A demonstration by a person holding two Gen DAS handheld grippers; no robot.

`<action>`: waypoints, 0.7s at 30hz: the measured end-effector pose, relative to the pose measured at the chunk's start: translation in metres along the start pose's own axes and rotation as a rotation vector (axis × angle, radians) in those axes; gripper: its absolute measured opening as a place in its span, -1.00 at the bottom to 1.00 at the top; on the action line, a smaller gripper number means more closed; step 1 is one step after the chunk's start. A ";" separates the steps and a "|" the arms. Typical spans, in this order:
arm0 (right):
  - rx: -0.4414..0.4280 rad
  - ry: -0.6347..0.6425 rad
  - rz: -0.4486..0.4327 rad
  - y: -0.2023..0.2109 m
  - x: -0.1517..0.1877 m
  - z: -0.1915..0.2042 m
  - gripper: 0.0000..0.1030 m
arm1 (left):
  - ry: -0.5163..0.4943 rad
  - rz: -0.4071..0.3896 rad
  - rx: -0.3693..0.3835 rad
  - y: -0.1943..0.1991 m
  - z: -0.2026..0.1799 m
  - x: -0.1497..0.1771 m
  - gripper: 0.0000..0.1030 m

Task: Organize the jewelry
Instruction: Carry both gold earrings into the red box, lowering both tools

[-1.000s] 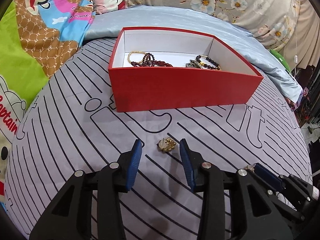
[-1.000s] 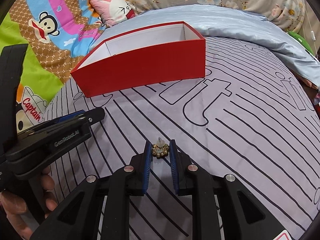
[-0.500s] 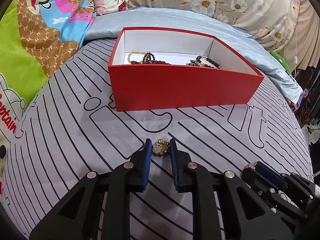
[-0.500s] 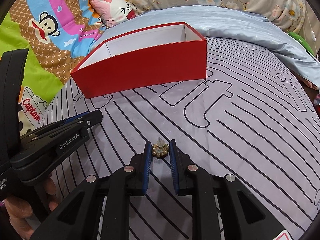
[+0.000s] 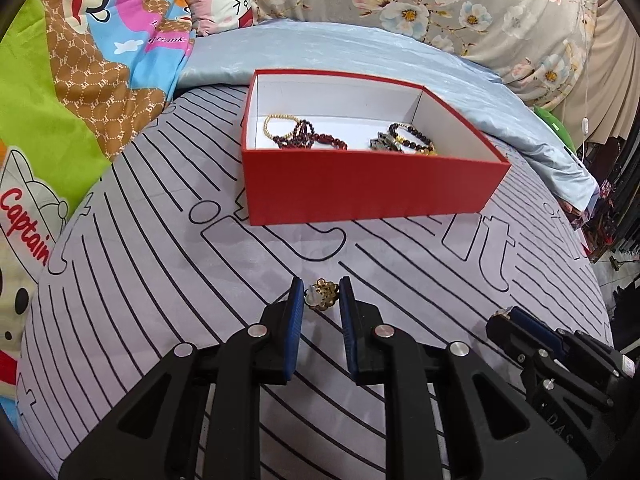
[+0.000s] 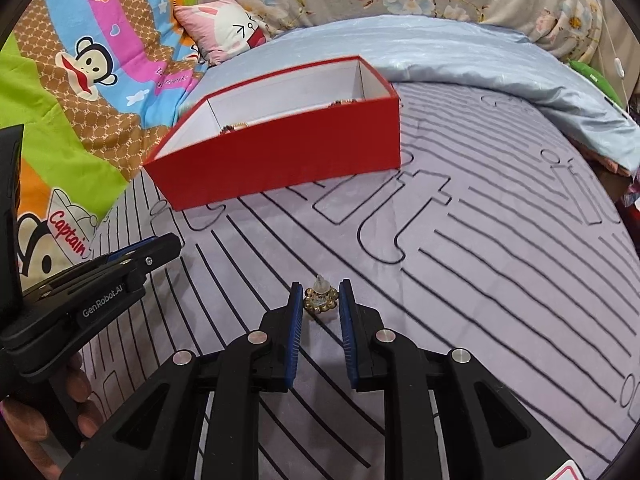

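Left gripper (image 5: 319, 300) pinches gold flower earring (image 5: 321, 299); right gripper (image 6: 319, 300) pinches matching earring (image 6: 319, 300), both low over bed's near edge. Earrings tiny, light, stiff, slippery; hold across flower rim. Red box (image 5: 360, 184) mid-bed holds bead bracelets (image 5: 308, 138). Striped bedsheet (image 5: 160, 264) soft.

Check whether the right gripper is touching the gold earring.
Touching. In the right wrist view, both blue pads of the right gripper press against the gold earring.
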State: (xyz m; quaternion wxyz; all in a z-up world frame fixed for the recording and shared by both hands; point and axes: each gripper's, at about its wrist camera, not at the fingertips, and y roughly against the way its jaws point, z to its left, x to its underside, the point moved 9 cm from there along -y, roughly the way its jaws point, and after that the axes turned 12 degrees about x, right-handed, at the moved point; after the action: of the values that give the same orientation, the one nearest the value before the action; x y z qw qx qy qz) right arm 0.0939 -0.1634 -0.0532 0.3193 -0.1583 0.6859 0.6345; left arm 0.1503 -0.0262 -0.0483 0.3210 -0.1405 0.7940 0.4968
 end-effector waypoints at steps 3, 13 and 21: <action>-0.007 0.004 -0.031 0.010 -0.014 0.000 -0.66 | -0.003 -0.018 -0.002 0.008 -0.001 -0.010 -0.66; -0.027 0.027 -0.117 0.024 -0.067 0.008 -0.66 | -0.036 -0.080 -0.028 0.017 -0.004 -0.060 -0.66; -0.045 0.038 -0.141 0.013 -0.104 0.016 -0.66 | -0.061 -0.095 -0.044 0.004 -0.005 -0.090 -0.66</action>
State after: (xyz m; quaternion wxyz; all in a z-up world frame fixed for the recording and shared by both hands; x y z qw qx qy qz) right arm 0.1667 -0.1650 0.0235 0.3466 -0.2256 0.6646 0.6224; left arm 0.2145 -0.0370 0.0147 0.3650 -0.1699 0.7653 0.5022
